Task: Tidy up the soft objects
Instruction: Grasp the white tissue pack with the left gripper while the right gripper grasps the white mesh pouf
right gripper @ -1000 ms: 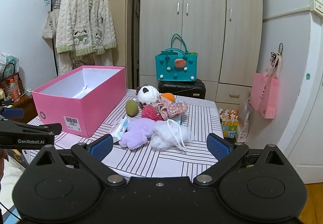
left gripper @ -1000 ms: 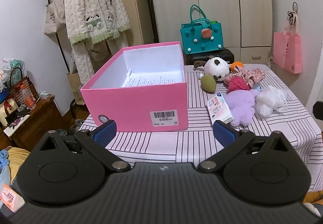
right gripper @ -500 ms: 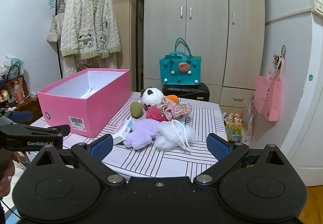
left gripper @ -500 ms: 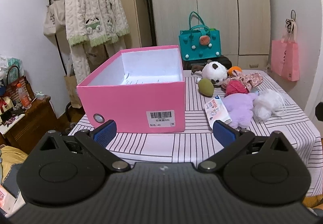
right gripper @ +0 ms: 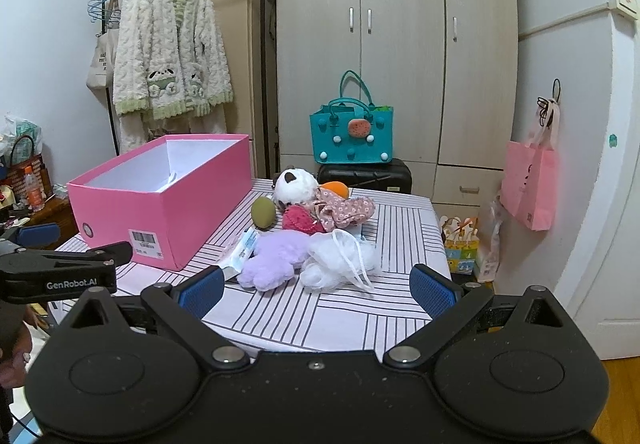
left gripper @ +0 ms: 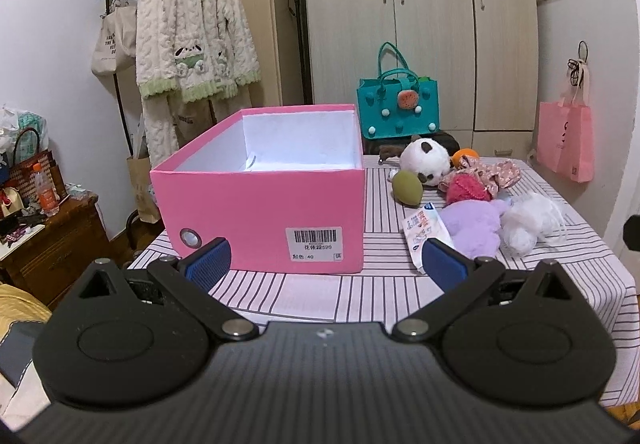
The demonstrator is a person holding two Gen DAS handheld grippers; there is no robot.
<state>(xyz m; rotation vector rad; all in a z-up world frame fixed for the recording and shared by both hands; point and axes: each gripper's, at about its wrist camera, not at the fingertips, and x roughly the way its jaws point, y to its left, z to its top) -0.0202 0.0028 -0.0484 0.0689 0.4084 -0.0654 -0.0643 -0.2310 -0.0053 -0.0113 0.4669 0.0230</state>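
An open pink box (left gripper: 264, 203) (right gripper: 168, 199) stands on the striped table, with only a slip of paper showing inside. To its right lies a heap of soft things: a panda plush (left gripper: 426, 159) (right gripper: 294, 185), an olive ball (left gripper: 407, 187), a dark pink knit piece (right gripper: 302, 219), a floral cloth (right gripper: 346, 207), a lilac plush (left gripper: 474, 222) (right gripper: 276, 258), a white mesh bundle (left gripper: 530, 217) (right gripper: 340, 260) and a tissue packet (left gripper: 424, 230). My left gripper (left gripper: 326, 262) is open before the box. My right gripper (right gripper: 316, 290) is open, short of the heap.
The striped tablecloth (right gripper: 400, 244) reaches the table's right edge. A teal bag (right gripper: 352, 135) rests on a black case behind the table. A pink bag (right gripper: 530, 183) hangs on the right wall. A clothes rack with a fleece robe (right gripper: 170, 55) and a wooden cabinet (left gripper: 52, 240) stand at left.
Both views have dropped and pulled back a little, so the box and heap sit higher in frame. Both grippers stay open and nothing on the table has moved.
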